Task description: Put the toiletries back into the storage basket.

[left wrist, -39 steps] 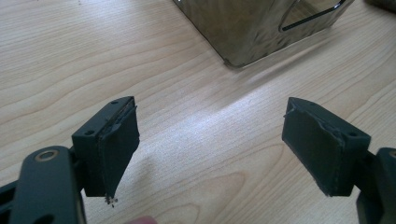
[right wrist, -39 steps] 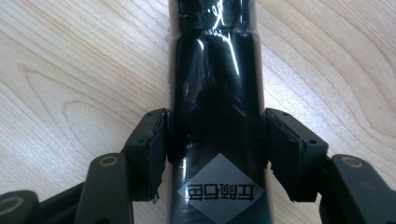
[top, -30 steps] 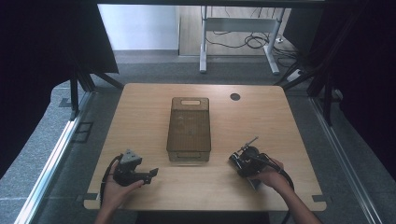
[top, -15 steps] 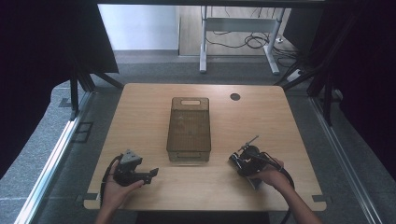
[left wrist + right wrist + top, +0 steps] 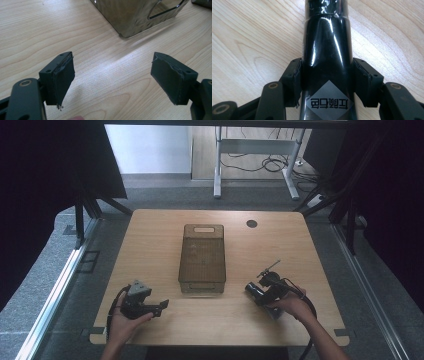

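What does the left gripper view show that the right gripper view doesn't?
Left gripper view: open jaws with nothing between them, and a corner of the translucent brown box ahead. Right gripper view: jaws shut on a glossy black cylinder with a grey diamond label bearing characters. Both: the light wooden table underneath.

Wooden table [image 5: 150,245], grey carpet floor [image 5: 165,187], white desk frame [image 5: 255,147], tangled cables [image 5: 260,165]
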Demonstrator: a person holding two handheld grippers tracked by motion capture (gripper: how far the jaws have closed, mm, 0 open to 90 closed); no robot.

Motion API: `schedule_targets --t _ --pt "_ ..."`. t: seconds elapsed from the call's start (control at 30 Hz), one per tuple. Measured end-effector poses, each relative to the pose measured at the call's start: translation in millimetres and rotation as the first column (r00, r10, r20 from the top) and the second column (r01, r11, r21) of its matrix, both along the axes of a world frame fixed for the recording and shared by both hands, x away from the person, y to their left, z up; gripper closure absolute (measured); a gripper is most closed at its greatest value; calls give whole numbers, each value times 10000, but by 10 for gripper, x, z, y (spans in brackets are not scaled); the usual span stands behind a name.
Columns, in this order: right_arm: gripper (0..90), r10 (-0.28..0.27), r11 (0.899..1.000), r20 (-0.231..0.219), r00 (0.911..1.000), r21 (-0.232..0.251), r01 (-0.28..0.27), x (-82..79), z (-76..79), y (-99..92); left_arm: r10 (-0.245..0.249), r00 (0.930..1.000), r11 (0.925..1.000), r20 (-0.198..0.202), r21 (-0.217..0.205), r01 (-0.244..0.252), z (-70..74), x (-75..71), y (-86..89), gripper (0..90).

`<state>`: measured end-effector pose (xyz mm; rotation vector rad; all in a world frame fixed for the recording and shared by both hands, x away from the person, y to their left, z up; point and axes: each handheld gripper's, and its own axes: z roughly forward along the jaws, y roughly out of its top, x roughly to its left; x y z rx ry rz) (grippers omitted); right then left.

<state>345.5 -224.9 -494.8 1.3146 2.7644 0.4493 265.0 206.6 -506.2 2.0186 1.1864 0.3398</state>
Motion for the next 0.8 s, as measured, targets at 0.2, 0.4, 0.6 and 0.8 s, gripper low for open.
schedule_targets --t 0.2,0.4,0.6,0.8 --pt "453 -120 9991 -391 9992 398 136 38 31 -39 3 10000 10000 24 -59 -2 13 -6 2 193" --pt "457 -368 9964 -571 9977 736 410 79 43 -98 9 10000 10000 30 -62 -9 21 -6 18 193" --pt "459 -432 9904 -721 9965 1283 522 86 81 -130 4 10000 10000 50 -63 -4 18 -6 10 193" --pt "461 -533 9847 -751 9957 1616 649 100 129 -155 10 10000 10000 33 -57 -10 13 -3 15 193"
